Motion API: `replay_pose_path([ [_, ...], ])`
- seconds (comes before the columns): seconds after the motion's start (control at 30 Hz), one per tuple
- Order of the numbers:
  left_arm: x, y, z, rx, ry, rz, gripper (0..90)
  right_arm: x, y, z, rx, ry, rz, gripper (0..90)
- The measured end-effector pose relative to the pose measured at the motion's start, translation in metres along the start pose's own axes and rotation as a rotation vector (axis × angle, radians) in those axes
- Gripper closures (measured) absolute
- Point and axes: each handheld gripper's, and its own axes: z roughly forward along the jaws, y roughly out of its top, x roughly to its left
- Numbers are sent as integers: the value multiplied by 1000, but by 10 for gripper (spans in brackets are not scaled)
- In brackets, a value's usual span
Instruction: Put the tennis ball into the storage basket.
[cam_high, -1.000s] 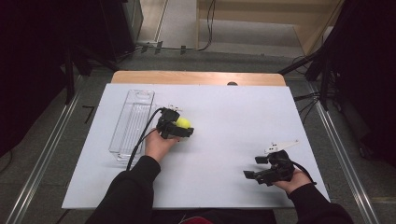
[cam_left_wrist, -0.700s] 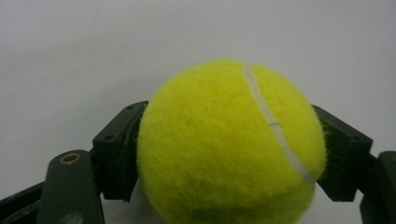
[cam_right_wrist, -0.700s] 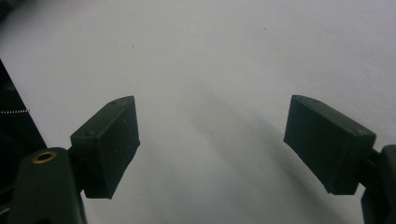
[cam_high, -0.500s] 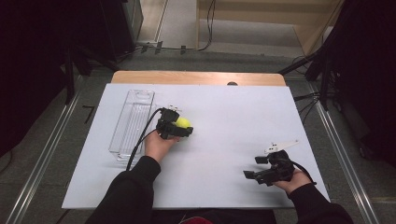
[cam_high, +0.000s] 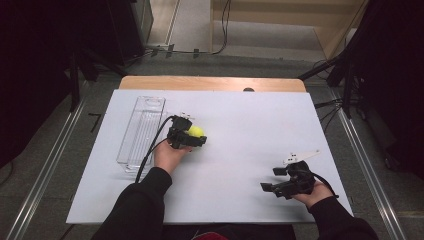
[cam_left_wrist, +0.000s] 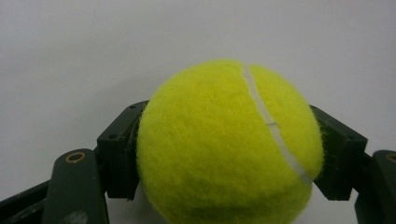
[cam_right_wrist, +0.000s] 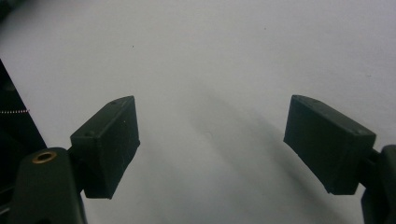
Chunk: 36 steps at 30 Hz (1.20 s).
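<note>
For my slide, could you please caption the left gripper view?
Left claw shut on a yellow tennis ball.

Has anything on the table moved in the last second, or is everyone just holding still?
Nothing visibly changed. The left gripper is clamped on the tennis ball beside the clear plastic tray, as before, and the right gripper sits open near the table's right front, in the same spot.
</note>
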Motion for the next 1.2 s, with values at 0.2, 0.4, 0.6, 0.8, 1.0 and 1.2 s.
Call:
replay_pose_path([
  [0.2,1,0,0,-3,-4,-15,256,0,0,0,-1,1,0,160],
  [0.4,0,1,0,-2,-4,-13,257,0,0,0,-2,0,1,160],
  [0.6,2,3,-3,-5,-13,-15,257,0,0,0,-2,0,1,160],
  [0.8,4,7,-11,-18,-23,-27,257,0,0,0,-2,0,0,160],
  [1.0,0,11,-17,-23,-39,-21,257,0,0,0,2,-1,0,160],
  [1.2,0,15,-23,-23,-43,-22,257,0,0,0,2,-2,0,160],
])
